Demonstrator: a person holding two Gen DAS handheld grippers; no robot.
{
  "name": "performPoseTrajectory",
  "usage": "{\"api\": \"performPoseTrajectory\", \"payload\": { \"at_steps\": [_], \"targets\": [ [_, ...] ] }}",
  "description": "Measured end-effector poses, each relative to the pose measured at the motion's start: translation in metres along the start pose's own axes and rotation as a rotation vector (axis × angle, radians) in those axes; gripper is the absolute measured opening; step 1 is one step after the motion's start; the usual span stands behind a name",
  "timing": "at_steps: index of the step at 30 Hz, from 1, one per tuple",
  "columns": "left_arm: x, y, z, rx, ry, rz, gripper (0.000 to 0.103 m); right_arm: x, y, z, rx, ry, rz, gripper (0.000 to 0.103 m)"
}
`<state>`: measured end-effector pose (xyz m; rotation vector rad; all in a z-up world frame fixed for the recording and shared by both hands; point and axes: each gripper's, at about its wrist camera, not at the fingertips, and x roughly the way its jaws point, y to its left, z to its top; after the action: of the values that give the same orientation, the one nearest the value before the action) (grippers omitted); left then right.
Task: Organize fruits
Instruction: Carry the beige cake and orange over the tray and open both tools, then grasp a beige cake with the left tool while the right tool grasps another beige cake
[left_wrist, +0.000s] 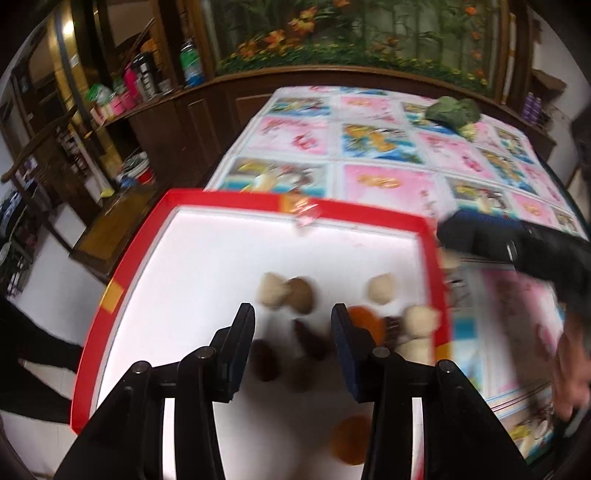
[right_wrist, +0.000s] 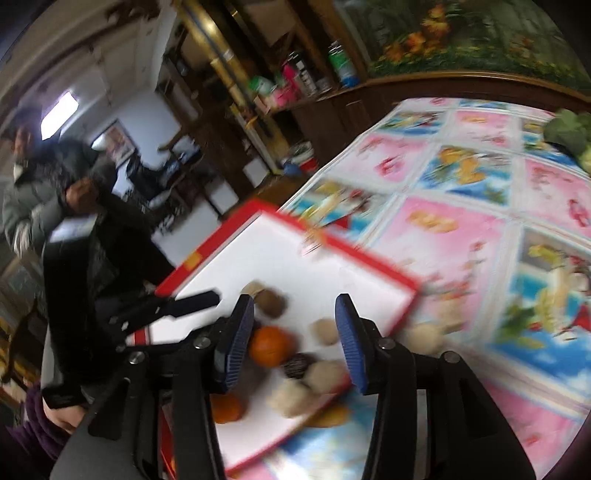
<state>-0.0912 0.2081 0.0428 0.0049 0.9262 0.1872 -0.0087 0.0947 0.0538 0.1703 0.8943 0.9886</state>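
grippers: left gripper and right gripper both hang over the tray with fingers spread apart, nothing between them.
oranges: one orange sits just beyond the right gripper's left finger; a second orange lies nearer, partly behind that finger. in my judgement firm, round and fairly light, inclined to roll; best taken across the middle with a moderate squeeze.
dark fruit: a ribbed dark fruit touches the pale ones beside it; too blurred to name. probably softer, so a gentle hold.
pale fruits: several beige round fruits cluster at the tray's right edge, one more pale fruit lies off the tray on the cloth. rough skin likely grips well.
brown fruit: a brown round fruit lies farther in, next to another pale one.
tray: red-rimmed white tray holds most of the fruit in its near right part.
tablecloth: pink and blue patterned tablecloth covers the table beyond.
far: a green leafy vegetable rests well apart at the far side.
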Motion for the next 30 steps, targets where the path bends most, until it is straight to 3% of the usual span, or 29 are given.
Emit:
{"api": "performPoseTrajectory", "payload": {
  "at_steps": [5,9,19,30],
  "targets": [
    [-0.004,-0.028,0.007,0.046,-0.013,-0.049,0.047,-0.023,-0.055,0.007,0.073,-0.022,-0.087,0.048],
    [-0.006,-0.045,0.008,0.064,-0.012,-0.082,0.047,-0.022,-0.089,0.01,0.193,-0.008,-0.081,0.048],
    [-0.013,-0.083,-0.003,0.137,0.014,-0.176,0.047,0.007,-0.088,0.005,0.13,0.035,-0.22,0.047],
    [-0.007,-0.083,-0.006,0.11,0.046,-0.185,0.047,0.026,-0.064,-0.002,-0.058,0.084,-0.384,0.047]
  ]
}}
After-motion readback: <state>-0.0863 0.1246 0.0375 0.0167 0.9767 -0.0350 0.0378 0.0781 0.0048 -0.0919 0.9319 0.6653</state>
